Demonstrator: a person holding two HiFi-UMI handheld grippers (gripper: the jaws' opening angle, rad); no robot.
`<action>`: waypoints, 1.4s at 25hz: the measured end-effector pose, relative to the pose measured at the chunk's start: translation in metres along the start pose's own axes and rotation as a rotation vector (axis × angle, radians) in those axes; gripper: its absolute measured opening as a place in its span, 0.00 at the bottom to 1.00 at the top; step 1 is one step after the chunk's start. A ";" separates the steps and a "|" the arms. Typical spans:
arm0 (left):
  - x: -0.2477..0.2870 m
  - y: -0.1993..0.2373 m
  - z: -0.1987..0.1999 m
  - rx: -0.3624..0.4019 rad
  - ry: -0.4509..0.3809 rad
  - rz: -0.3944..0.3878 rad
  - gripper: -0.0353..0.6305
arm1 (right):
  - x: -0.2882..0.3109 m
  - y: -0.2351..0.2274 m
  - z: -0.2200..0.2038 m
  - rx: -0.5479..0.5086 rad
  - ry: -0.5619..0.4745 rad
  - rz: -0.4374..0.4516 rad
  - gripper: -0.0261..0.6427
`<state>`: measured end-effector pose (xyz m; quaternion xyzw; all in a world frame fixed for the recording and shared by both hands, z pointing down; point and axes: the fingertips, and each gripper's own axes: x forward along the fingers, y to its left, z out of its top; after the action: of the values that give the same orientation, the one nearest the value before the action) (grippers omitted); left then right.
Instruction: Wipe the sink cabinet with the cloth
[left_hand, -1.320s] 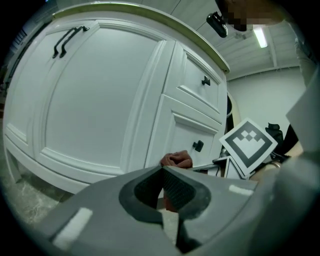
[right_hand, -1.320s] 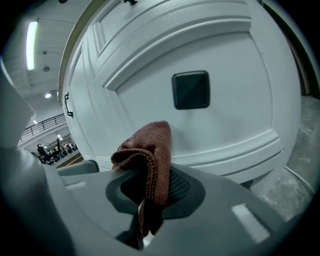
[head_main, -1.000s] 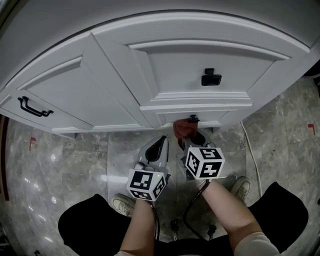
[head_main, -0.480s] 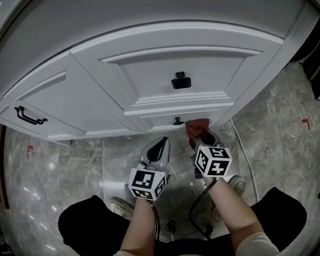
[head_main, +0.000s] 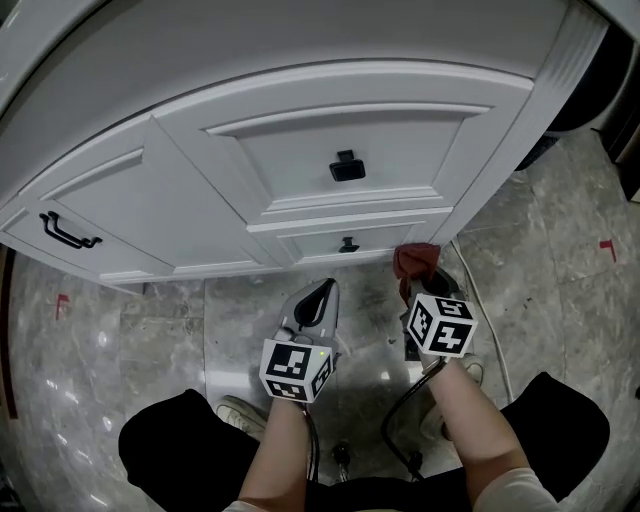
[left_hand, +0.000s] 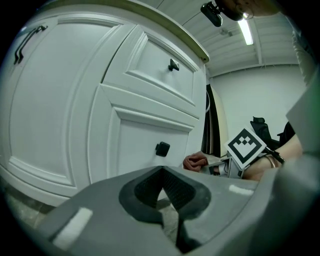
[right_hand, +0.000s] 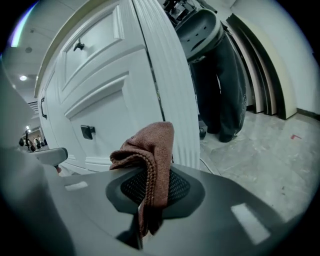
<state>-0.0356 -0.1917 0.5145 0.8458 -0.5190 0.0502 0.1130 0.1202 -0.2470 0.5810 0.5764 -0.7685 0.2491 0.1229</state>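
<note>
My right gripper (head_main: 420, 283) was clenched on the cloth (head_main: 414, 258), whose rust-brown folds bunched up above the jaws and hung down between the pads. The cloth sat low at the cabinet (head_main: 200, 195), just right of the lower drawer's knob (head_main: 348, 244) and near the fluted corner post (head_main: 548, 105). In the right gripper view the cloth (right_hand: 150, 147) overlapped that post's (right_hand: 167, 85) edge, but I could not tell whether it touched the wood.

My left gripper (head_main: 321, 293) was closed on nothing, its pads meeting at the tips in its own view (left_hand: 162, 172). It hovered over the floor (head_main: 150, 330), beside the right gripper but apart from it, and pointed at the cabinet's base.

Above the cloth rose the raised edges of the drawer panels, and the upper knob (head_main: 346, 166) stood out from the face. Far left, a bar handle (head_main: 68, 229) crossed another panel.

Past the corner post the floor lay open to the right, though a cable (head_main: 492, 305) ran along it close by my right gripper. Beyond the corner, dark shapes (right_hand: 220, 75) stood against the wall. Between the grippers and the cabinet's foot there was only a narrow strip of floor.
</note>
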 end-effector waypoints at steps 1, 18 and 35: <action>-0.004 -0.002 0.008 0.004 -0.015 0.004 0.05 | -0.007 0.005 0.006 -0.011 -0.013 0.009 0.16; -0.163 -0.094 0.153 0.066 -0.350 0.051 0.05 | -0.222 0.105 0.095 -0.213 -0.397 0.125 0.16; -0.262 -0.169 0.133 0.133 -0.342 0.009 0.05 | -0.346 0.133 0.051 -0.251 -0.424 0.126 0.16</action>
<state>-0.0093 0.0765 0.3089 0.8453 -0.5299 -0.0598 -0.0331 0.1052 0.0397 0.3412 0.5469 -0.8365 0.0322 0.0137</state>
